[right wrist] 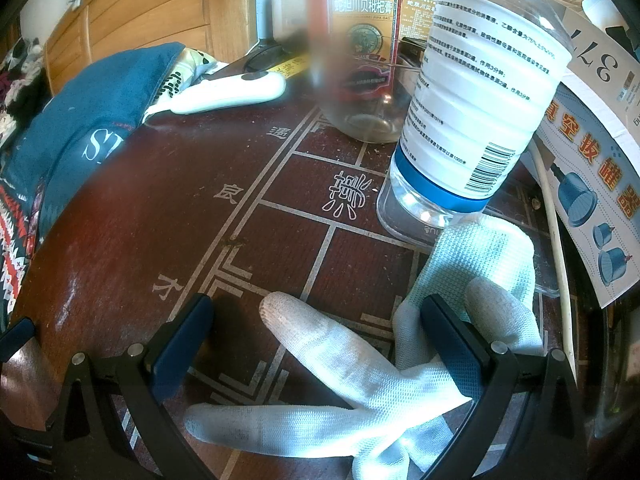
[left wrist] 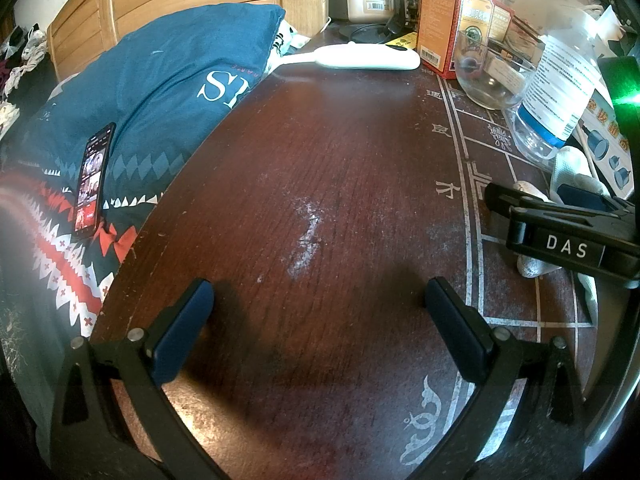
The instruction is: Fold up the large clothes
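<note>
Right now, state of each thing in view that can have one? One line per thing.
left hand-held gripper: open, nothing between its fingers
right hand-held gripper: open, over the glove, not gripping it
white glove: lying flat on the table, fingers spread
phone: screen lit, lying on the bedding
plastic bottle: tilted, looks nearly empty
glass jar: no lid visible, looks empty
red box: upright, closed
</note>
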A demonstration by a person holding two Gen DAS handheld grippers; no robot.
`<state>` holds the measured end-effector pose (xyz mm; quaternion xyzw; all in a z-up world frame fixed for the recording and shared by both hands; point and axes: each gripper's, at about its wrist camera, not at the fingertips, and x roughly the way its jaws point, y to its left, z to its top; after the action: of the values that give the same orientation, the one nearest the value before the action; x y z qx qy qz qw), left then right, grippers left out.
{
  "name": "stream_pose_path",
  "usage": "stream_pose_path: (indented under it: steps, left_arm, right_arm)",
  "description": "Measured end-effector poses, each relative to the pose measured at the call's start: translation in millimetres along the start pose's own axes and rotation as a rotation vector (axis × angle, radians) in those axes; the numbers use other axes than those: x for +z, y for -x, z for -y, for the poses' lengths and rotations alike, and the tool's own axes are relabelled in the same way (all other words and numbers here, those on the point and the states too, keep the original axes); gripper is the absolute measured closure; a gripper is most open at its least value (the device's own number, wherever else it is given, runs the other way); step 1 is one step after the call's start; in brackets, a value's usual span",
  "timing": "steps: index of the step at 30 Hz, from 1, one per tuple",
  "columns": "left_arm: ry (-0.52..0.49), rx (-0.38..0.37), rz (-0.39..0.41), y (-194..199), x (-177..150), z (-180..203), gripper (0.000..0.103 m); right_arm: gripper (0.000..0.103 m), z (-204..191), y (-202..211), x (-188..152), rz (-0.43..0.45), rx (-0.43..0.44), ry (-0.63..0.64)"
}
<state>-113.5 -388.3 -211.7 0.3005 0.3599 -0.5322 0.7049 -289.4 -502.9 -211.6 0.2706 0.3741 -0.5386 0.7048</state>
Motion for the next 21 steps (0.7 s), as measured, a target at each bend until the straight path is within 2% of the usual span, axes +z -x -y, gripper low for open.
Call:
stream_pose_path:
  steps: [21]
  left_arm:
    - [0.001, -0.002, 0.000, 0.3, 0.2, -0.2, 0.000]
  right_arm:
    - [0.000, -0.2, -0.5, 0.2, 0.000, 0.001, -0.001]
